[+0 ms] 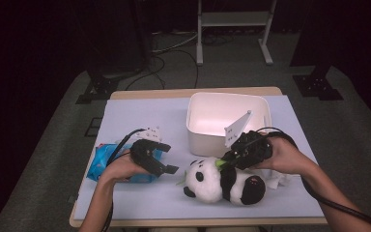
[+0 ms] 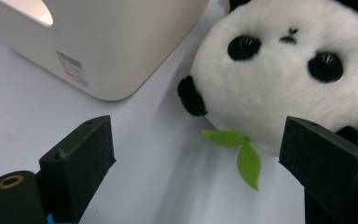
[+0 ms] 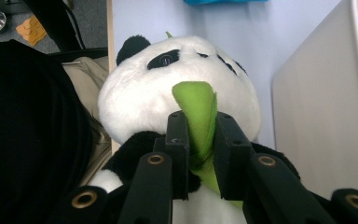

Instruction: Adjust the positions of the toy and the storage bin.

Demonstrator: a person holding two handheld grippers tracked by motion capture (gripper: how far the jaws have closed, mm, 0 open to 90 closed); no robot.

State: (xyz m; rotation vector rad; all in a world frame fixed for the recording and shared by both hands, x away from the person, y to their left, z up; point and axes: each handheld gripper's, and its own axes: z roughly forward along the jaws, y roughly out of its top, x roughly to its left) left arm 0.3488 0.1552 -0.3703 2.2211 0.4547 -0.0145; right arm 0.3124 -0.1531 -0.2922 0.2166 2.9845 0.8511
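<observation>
Table point(image 1: 140, 113), pale blue top: white bin point(image 1: 228, 121), toy panda point(image 1: 222, 182), blue packet point(image 1: 107, 162), white tissue point(image 1: 279, 180).

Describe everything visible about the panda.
The panda is a soft plush toy, white with black ears, eye patches and limbs, lying on the pale blue table in front of the white bin. A green bamboo piece and leaves sit at its neck. The right gripper pinches the bamboo; the left gripper is open nearby.
</observation>
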